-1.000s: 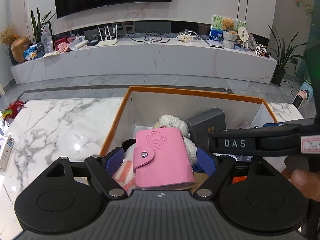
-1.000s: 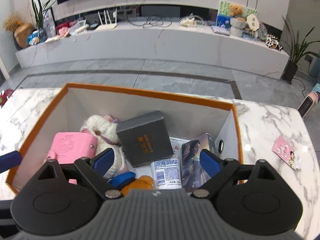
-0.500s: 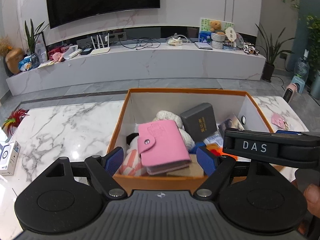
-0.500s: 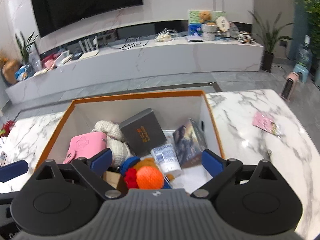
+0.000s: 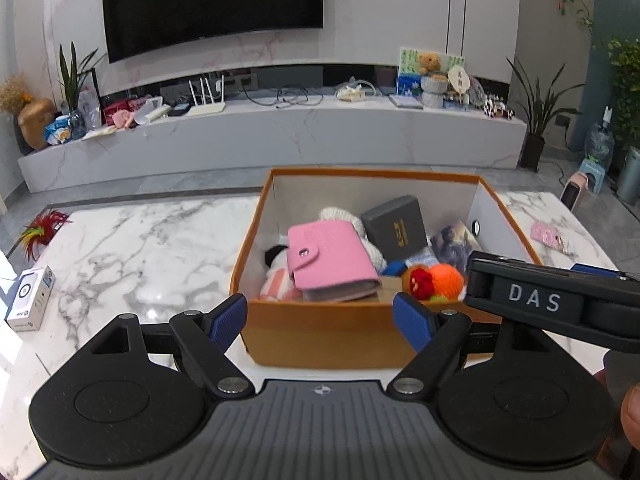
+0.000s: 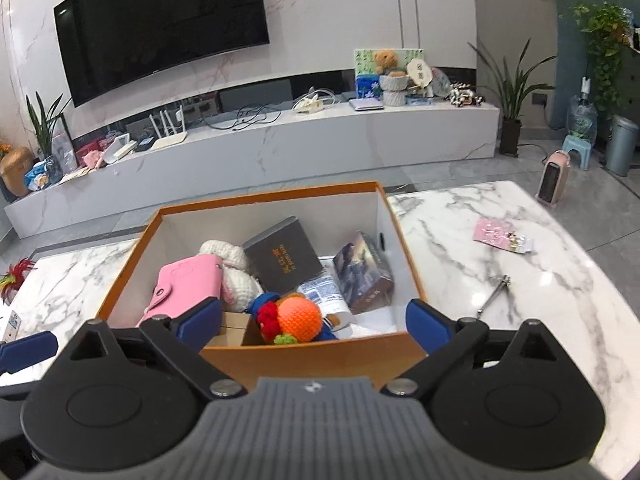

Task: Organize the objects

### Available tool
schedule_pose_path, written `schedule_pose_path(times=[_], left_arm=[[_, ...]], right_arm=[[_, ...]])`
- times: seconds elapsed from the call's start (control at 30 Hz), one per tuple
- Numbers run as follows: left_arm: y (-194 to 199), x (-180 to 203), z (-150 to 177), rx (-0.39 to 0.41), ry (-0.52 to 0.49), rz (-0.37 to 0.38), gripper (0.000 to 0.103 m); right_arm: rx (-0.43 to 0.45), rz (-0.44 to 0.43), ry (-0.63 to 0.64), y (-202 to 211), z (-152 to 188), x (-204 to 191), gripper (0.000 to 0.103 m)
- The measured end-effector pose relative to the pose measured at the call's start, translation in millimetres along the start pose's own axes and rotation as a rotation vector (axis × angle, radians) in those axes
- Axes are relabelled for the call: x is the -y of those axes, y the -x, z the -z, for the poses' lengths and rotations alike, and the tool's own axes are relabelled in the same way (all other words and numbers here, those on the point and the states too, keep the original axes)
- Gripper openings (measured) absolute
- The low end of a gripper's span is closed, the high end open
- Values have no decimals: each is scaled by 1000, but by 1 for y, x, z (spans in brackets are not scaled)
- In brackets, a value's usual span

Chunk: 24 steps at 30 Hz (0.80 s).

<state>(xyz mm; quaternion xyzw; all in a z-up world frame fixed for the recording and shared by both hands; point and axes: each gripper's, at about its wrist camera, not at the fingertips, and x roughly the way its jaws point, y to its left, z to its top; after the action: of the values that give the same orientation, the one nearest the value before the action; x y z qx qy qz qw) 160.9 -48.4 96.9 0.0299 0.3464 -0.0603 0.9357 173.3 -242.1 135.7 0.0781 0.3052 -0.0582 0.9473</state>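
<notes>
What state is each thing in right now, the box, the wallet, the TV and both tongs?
Box: open, no lid, filled with items.
Pink wallet: snapped shut, lying on top of the pile in the box.
TV: screen dark.
Left tongs: open, holding nothing.
Right tongs: open, holding nothing.

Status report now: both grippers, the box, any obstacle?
Left gripper open, empty. Right gripper open, empty. Orange box full, pink wallet on top. No obstacle seen.
</notes>
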Motion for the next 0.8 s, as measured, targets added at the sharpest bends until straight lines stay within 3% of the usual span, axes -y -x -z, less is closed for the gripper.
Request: schedule_pose_path(times=[0.33, 0.63, 0.8], left_arm=[[-6, -4, 4, -11, 61, -87, 95], [-14, 16, 1, -34, 11, -250, 94], [-13, 18, 2, -19, 14, -222, 94]], right_arm=[[-18, 33, 1, -12, 6, 9, 99], [-54, 83, 46, -25, 21, 3, 98], [-58, 95, 35, -25, 22, 7, 98]])
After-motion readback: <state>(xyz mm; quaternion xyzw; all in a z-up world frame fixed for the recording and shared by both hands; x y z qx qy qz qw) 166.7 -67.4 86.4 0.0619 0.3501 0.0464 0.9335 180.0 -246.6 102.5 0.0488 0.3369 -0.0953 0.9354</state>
